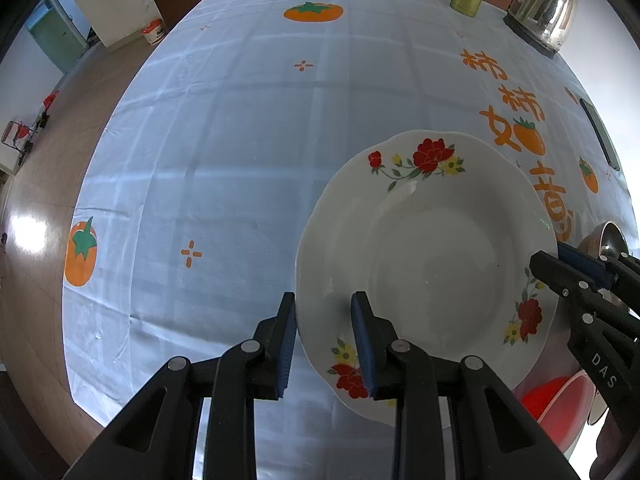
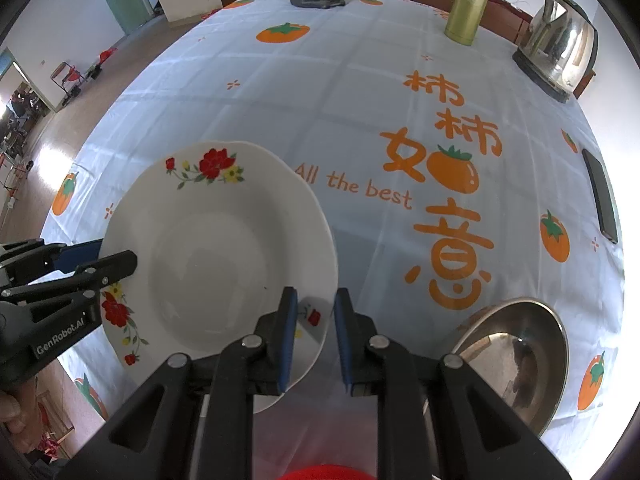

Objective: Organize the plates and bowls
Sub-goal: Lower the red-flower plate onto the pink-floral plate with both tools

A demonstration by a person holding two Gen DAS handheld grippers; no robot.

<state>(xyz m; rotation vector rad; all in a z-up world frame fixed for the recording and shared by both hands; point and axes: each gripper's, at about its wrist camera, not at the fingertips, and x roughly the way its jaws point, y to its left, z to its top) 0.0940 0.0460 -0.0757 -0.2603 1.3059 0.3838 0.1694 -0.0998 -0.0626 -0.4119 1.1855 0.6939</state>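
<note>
While both grippers pinch it, a white flowered plate [image 1: 428, 264] hangs empty above the tablecloth [image 1: 224, 160]. Left gripper [image 1: 326, 344] clamps its left rim; right gripper [image 2: 316, 336] clamps its right rim. To the right sits a steel bowl [image 2: 516, 360], seemingly empty. A red bowl [image 1: 560, 404] shows below the plate, near edge. Far off stand a kettle [image 2: 560, 52] and flask [image 2: 468, 8].

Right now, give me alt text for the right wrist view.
A white flowered plate is held at its rim by two claws: the right claw at its near edge, the left claw on its left side. A steel bowl sits to the right on a tablecloth printed with persimmons.
</note>
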